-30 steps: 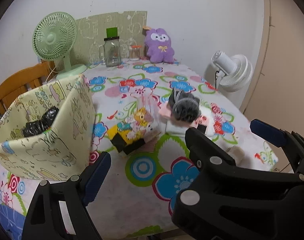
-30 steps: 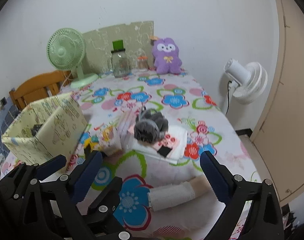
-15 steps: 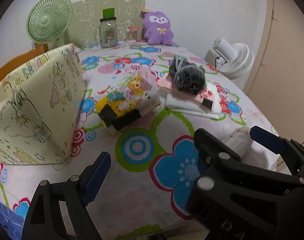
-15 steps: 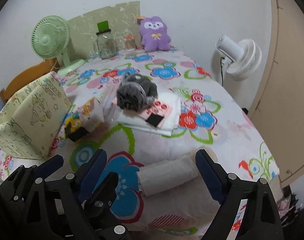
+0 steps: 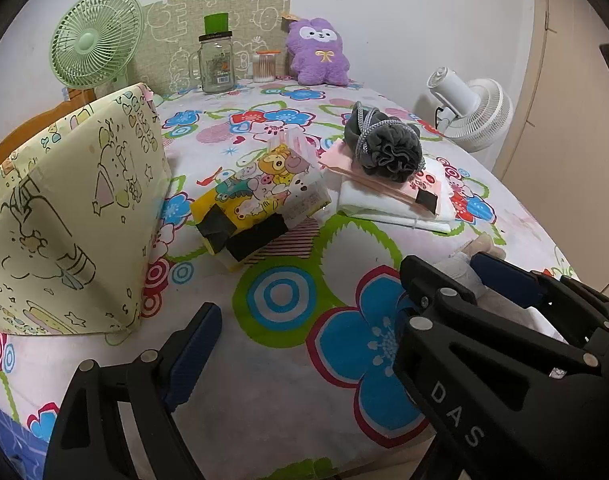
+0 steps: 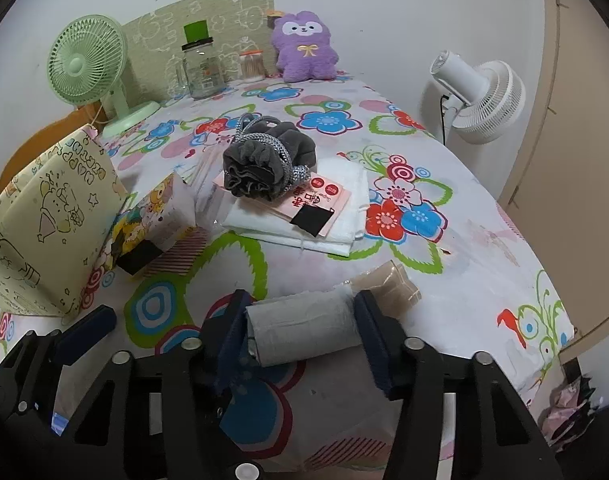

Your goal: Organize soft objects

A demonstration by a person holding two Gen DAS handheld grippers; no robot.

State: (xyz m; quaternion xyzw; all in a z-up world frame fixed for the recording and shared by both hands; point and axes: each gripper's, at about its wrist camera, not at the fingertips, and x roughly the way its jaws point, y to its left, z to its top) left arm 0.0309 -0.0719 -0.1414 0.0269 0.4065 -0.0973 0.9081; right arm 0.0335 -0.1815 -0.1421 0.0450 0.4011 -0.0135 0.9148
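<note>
- Grey roll (image 6: 304, 326) lies on its side at the near edge of the table (image 6: 476, 256), a beige roll (image 6: 388, 286) at its far right end.
- Right tongs (image 6: 300, 330): jaws have just been closing, roll between them; both pads now sit against the roll's two ends, clamped on it.
- In the left wrist view the roll (image 5: 458, 270) shows only as a pale patch behind the right tongs' black frame.
- Left tongs (image 5: 344, 296): jaws wide apart, nothing between them, hanging over the blue flower near the table's front edge, just left of the right tongs.
- Beyond the roll: white cloth (image 6: 340, 216), folded flat, with a pink packet (image 6: 324, 200) on it and a grey pouf (image 6: 264, 160) with a silver cord on top of the packet.
- Left of that stack: tissue pack (image 6: 156, 220) with cartoon print, black tape on its near end, lying tilted on the table.
- Far left: yellow bag (image 6: 44, 224) with line drawings, standing upright, mouth up; contents not visible.
- Back of the table, by the wall: green fan (image 6: 88, 64), glass jar (image 6: 202, 68) with a green block on its lid, small tub of swabs (image 6: 252, 66), purple plush (image 6: 304, 48) sitting upright.
- Off the table to the right: white fan (image 6: 480, 100), cord running down.
</note>
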